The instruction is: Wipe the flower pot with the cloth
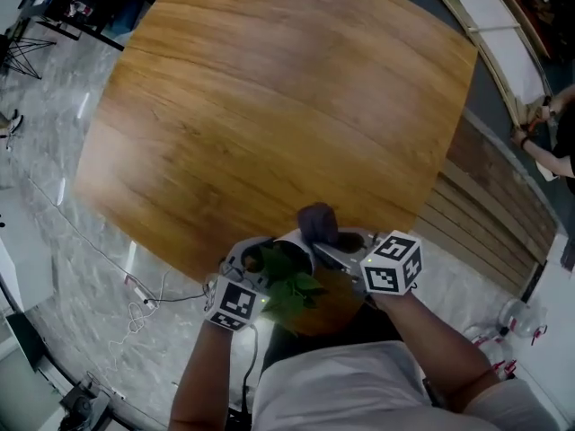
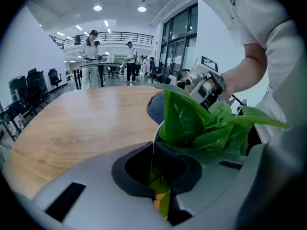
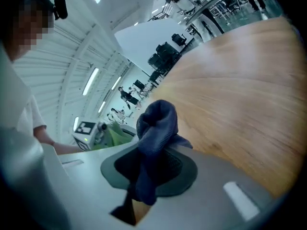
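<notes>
A white flower pot (image 1: 289, 241) with a green leafy plant (image 1: 289, 287) is at the near edge of the wooden table (image 1: 269, 106). My left gripper (image 1: 256, 260) is shut on the pot's thin white rim (image 2: 155, 134), and leaves (image 2: 192, 123) fill the space just past its jaws. My right gripper (image 1: 334, 242) is shut on a dark blue cloth (image 1: 316, 223). The cloth is bunched up above the jaws (image 3: 156, 126), just beyond the pot on its right. It also shows behind the leaves (image 2: 154, 107) in the left gripper view. I cannot see whether the pot rests on the table.
The table spreads wide beyond the pot. A pale marbled floor with a white cable (image 1: 144, 302) lies left of it, and wooden slats (image 1: 485, 205) lie to the right. A person's hand (image 1: 539, 115) shows at the right edge. People stand far off (image 2: 91, 47).
</notes>
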Demonstrator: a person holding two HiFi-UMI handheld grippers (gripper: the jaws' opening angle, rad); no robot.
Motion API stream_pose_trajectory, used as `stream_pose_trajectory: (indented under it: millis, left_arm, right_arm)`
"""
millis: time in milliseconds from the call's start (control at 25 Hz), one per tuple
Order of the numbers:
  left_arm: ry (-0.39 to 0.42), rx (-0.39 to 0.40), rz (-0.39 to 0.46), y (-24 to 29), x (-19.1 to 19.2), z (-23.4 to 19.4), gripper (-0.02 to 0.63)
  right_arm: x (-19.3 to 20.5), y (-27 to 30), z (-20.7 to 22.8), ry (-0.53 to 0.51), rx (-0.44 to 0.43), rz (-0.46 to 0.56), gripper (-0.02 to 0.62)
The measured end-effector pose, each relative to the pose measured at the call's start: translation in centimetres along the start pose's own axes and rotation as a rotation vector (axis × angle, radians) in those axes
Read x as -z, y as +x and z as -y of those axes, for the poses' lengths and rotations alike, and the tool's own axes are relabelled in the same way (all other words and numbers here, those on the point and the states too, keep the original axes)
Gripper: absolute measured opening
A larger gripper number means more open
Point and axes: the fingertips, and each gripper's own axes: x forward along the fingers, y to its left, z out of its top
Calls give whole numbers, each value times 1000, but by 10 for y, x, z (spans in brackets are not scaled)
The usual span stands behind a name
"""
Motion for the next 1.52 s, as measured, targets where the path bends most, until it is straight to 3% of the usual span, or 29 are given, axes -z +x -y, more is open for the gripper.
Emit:
stream_pose_trajectory:
  millis: [80, 160, 360, 520, 760, 840, 1000, 1120, 1400, 1520]
  left_arm:
    - [65, 5, -13, 0, -4, 3, 18]
    - [125, 15, -14, -1, -9, 7, 18]
    - [246, 31, 5, 1, -21, 20, 18]
    - [247, 23, 8, 6, -19, 22, 18]
    - [174, 10, -5, -1, -11, 15, 19]
    - [151, 3, -4, -4, -11, 13, 18]
    - [91, -13, 17, 1, -13, 6, 18]
    - [34, -20, 35, 3, -9, 0, 18]
    - [-283, -27, 5, -6, 12, -18, 18]
    - [-390, -40, 17, -7, 13, -26, 18]
  right_arm:
    - [-11, -3, -23, 16, -72, 20, 63]
    - [-11, -3, -25, 21, -83, 17, 63]
    - [20, 12, 39, -69, 88, -90, 61]
    - [28, 17, 50, -65, 104, -120, 61]
    - [-2, -5, -19, -7, -57, -54, 61]
    - [2, -4, -12, -13, -33, -59, 61]
    - [26, 9, 44, 5, 86, -88, 61]
    - [33, 17, 56, 5, 114, -85, 61]
    - [5, -9, -25, 30, -34, -43, 61]
    - [7, -8, -19, 41, -29, -31, 61]
